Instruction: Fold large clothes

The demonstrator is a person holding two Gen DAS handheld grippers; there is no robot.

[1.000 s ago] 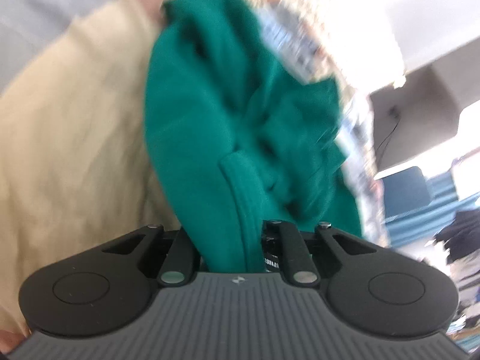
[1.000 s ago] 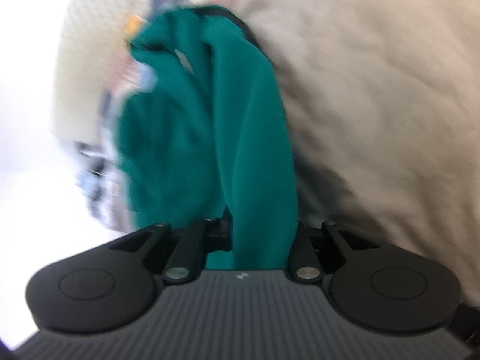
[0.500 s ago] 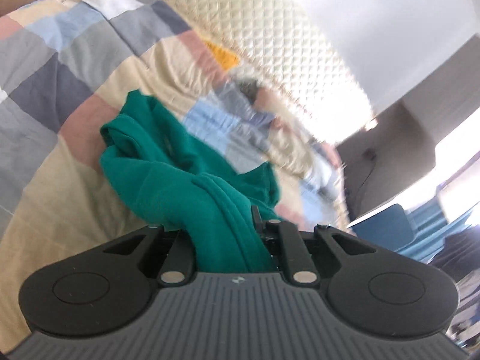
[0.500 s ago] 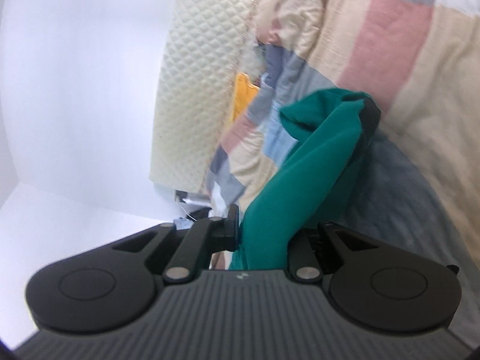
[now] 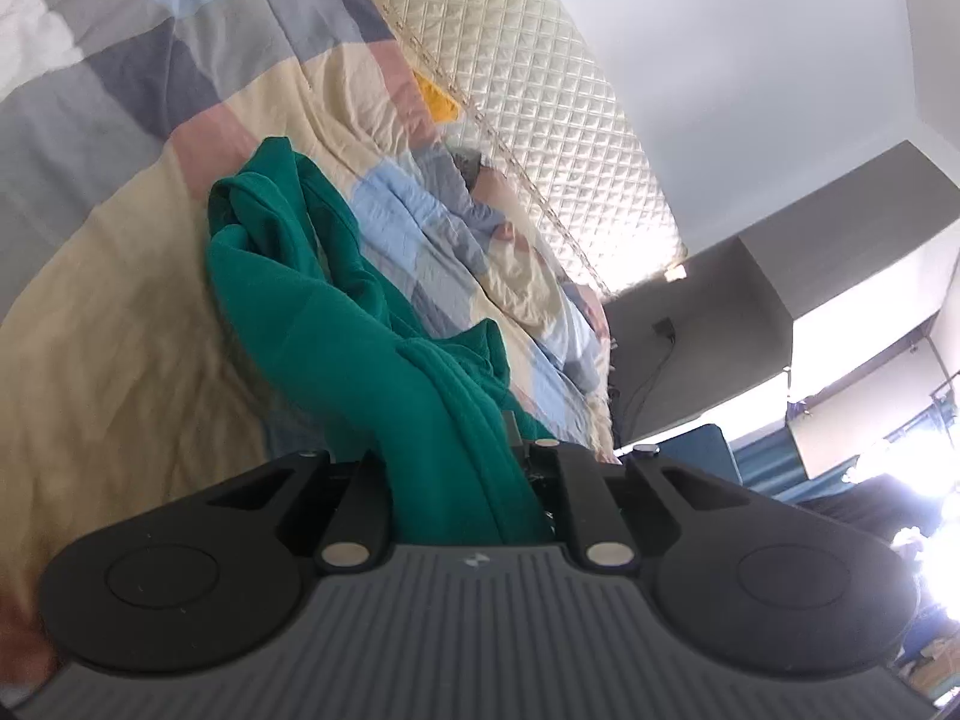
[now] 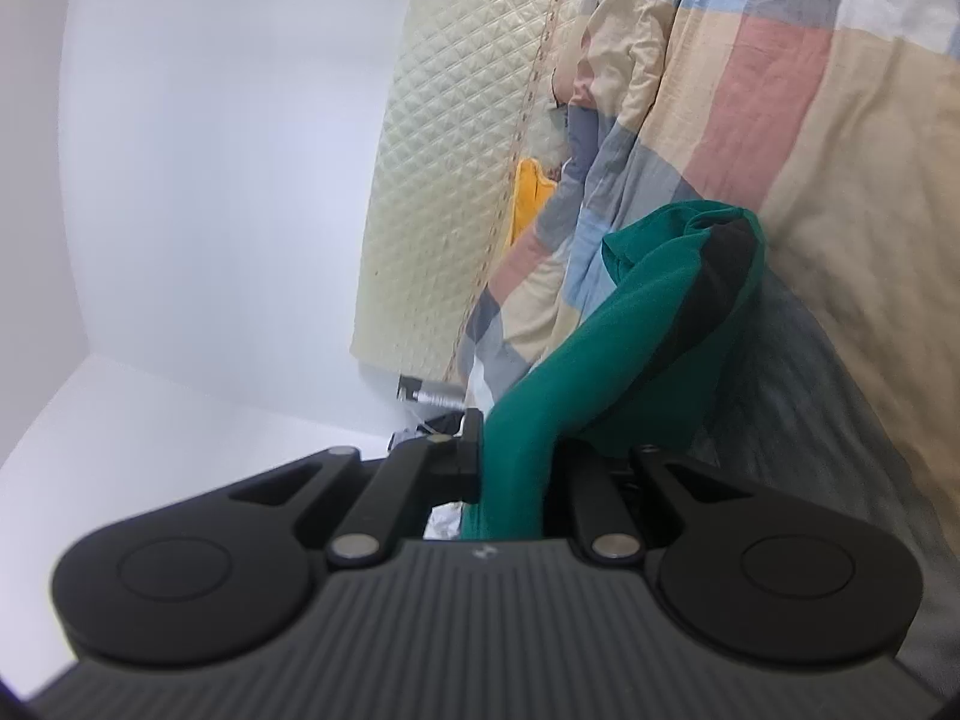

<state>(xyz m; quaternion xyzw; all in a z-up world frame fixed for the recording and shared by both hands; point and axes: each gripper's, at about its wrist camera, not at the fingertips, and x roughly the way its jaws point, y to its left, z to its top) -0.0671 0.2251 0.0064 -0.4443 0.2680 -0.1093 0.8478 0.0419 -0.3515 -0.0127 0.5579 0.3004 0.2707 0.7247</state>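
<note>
Both tongs, left (image 5: 459,480) and right (image 6: 516,480), clamped on green garment (image 5: 336,324), bunched ahead above checked quilt (image 5: 120,90).

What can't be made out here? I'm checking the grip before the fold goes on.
- Left wrist view: the left gripper pads are covered by the green garment bunched between them.
- Right wrist view: the right gripper contact is likewise buried in cloth.
- Both views: the garment's type and full shape, since it hangs crumpled over the checked quilt.
- Left wrist view: the room at right is washed out by glare.

Black tool (image 5: 456,468), ribbed grey housing, silver screws
</note>
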